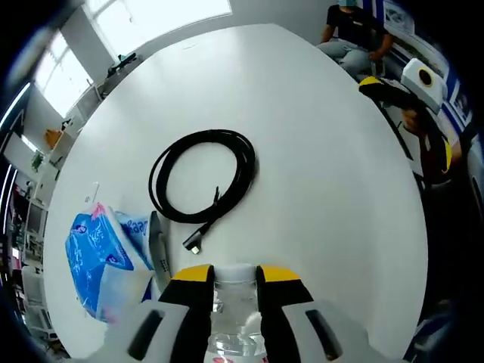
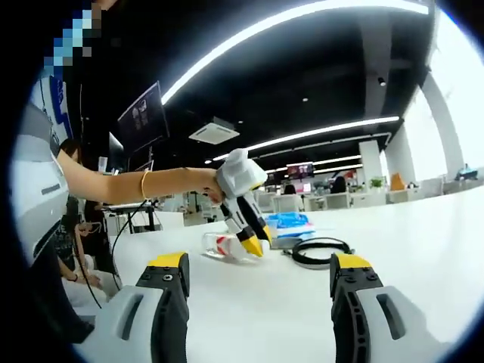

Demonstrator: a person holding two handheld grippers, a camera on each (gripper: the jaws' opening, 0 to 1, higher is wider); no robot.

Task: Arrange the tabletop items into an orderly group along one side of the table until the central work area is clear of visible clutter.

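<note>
While the left tool [image 1: 236, 281] grips a clear bottle [image 1: 236, 318], the right tool [image 2: 259, 274] gapes

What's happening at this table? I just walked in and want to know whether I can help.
A person is tidying a white table with two handheld grippers. The left gripper is clamped on a clear plastic bottle, lying on the table near a blue tissue pack. A coiled black cable lies mid-table. The right gripper hangs open above the table's edge, holding nothing.
</note>
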